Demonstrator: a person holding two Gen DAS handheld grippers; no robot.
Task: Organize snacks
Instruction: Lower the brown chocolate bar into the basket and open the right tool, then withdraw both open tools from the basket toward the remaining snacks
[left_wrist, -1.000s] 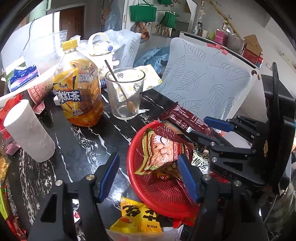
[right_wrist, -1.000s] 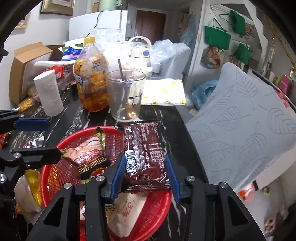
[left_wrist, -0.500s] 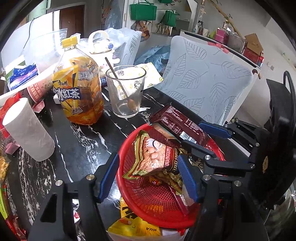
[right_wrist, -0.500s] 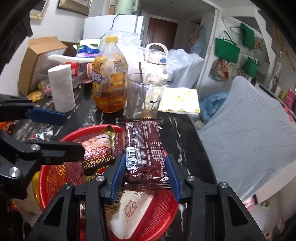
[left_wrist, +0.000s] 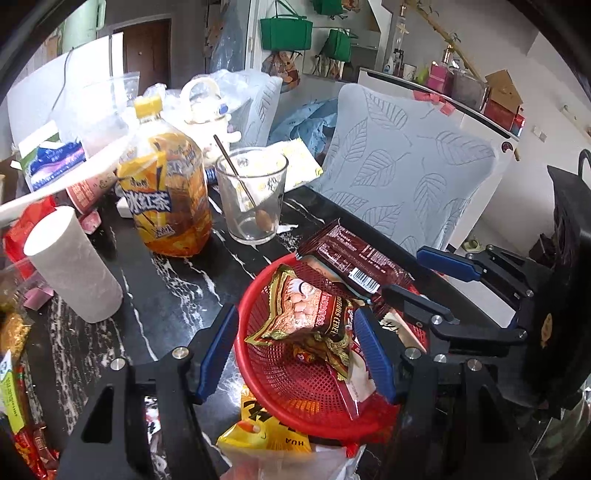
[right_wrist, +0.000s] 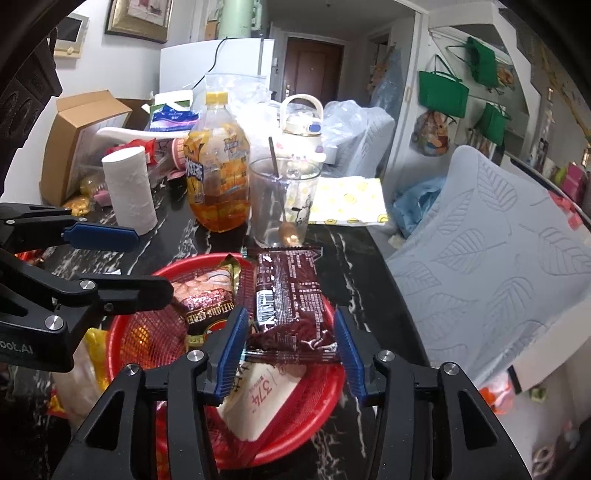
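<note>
A red mesh basket (left_wrist: 242, 332) (right_wrist: 321, 413) sits on the black marble table and holds several snack packets. A dark-brown packet (left_wrist: 354, 254) (right_wrist: 286, 288) lies across its far rim. The packet's near end is between the pads of my right gripper (right_wrist: 291, 354) (left_wrist: 404, 273), whose jaws are opening, with a small gap at each pad. A gold packet (left_wrist: 306, 314) (right_wrist: 207, 291) and a white packet (right_wrist: 262, 398) lie below it. My left gripper (left_wrist: 295, 356) (right_wrist: 153, 264) stands open astride the basket's near rim, one finger inside over the gold packet.
An iced-tea bottle (left_wrist: 166, 206), a glass with a spoon (left_wrist: 251, 199) and a paper roll (left_wrist: 74, 266) stand behind the basket. A leaf-pattern cushion (left_wrist: 402, 166) borders the table's right edge. A yellow packet (left_wrist: 269, 428) pokes out under the basket. A cardboard box (right_wrist: 77, 133) stands far left.
The right gripper's pads have spread a little off the dark-brown packet, which has settled onto the basket. In the left wrist view the basket has shifted left, further between the left fingers.
</note>
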